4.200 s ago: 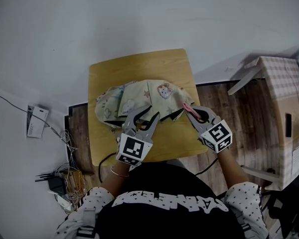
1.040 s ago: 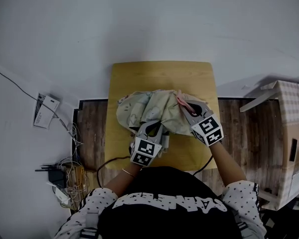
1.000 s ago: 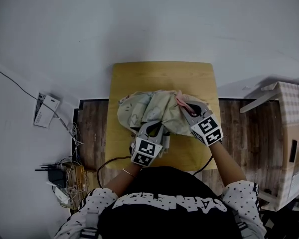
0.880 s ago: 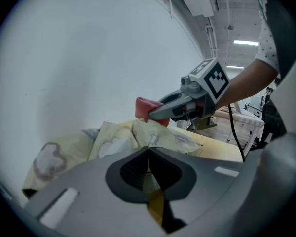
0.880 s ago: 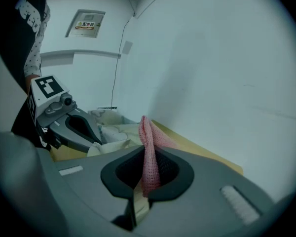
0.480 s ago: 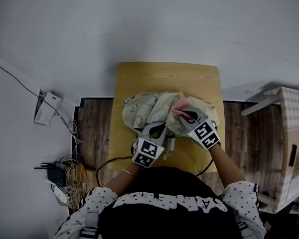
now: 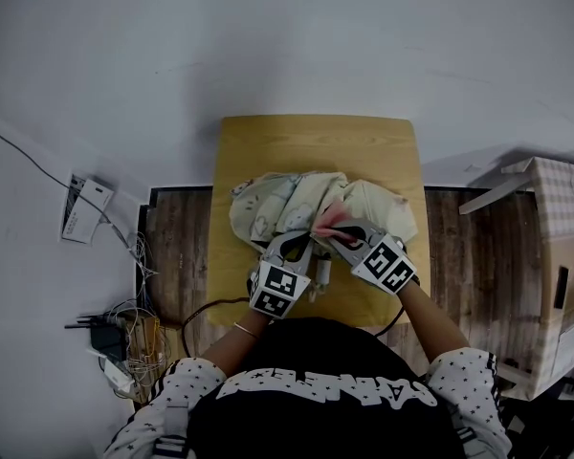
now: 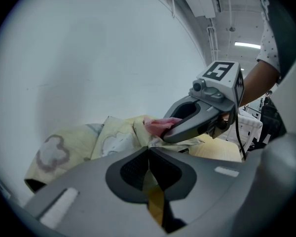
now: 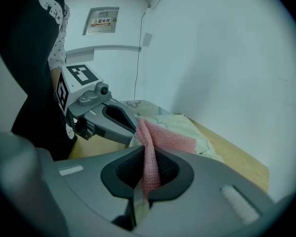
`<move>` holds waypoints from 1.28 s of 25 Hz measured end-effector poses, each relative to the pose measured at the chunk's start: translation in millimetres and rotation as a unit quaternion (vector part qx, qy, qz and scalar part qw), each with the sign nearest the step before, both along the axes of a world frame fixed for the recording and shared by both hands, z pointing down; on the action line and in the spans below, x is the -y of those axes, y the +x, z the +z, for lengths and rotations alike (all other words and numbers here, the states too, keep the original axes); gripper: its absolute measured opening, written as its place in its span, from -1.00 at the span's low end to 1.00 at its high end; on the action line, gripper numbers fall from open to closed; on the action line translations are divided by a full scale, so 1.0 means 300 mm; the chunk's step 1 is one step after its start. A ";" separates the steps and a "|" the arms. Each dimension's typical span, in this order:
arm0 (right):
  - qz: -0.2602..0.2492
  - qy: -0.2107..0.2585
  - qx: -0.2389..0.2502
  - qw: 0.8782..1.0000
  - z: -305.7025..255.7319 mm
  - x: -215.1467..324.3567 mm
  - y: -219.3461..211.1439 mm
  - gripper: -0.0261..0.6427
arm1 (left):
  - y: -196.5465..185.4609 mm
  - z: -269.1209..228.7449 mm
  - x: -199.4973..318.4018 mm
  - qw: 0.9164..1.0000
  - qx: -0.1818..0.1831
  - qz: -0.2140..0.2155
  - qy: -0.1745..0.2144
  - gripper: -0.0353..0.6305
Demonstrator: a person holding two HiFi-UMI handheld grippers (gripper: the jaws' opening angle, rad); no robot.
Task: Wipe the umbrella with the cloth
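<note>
One folded umbrella (image 7: 277, 204) is lying at the middle of the desk (image 7: 316, 142), being wiped.
Left gripper (image 7: 304, 243) is pinching its fabric with jaws closed; right gripper (image 7: 331, 234) is clamping the pink cloth (image 7: 329, 221). Dragging over a crease, the thinly held cloth could be slipping free.

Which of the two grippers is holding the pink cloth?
The right gripper: the pink cloth is pinched between its jaws. The left gripper is closed on the pale yellow umbrella fabric instead.
</note>
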State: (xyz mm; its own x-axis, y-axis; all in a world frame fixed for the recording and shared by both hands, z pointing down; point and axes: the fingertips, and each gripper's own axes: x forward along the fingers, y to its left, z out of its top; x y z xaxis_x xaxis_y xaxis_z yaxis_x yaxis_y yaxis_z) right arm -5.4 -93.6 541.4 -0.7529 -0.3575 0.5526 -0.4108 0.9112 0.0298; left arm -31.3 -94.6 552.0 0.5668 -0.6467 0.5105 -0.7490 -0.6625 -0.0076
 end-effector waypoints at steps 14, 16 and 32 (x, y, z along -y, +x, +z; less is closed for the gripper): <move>-0.056 -0.040 0.024 0.997 -0.016 -0.155 -0.034 -0.82 | -0.007 -0.006 -0.002 1.000 -0.011 -0.020 -0.003 -0.88; -0.057 -0.046 0.029 0.997 -0.018 -0.166 -0.033 -0.82 | -0.005 -0.006 -0.003 1.000 -0.011 -0.021 -0.004 -0.88; 0.015 -0.065 0.187 0.980 -0.228 -0.010 0.079 -0.82 | -0.001 0.001 0.004 1.000 -0.011 -0.025 -0.009 -0.88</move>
State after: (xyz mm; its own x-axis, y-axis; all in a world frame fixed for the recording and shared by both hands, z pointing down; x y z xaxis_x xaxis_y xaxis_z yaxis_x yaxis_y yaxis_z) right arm 18.3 -90.4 473.0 -0.9018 -0.3274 0.2822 -0.3973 0.8850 -0.2428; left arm -31.6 -95.8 552.2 0.5450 -0.6652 0.5104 -0.7814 -0.6236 0.0217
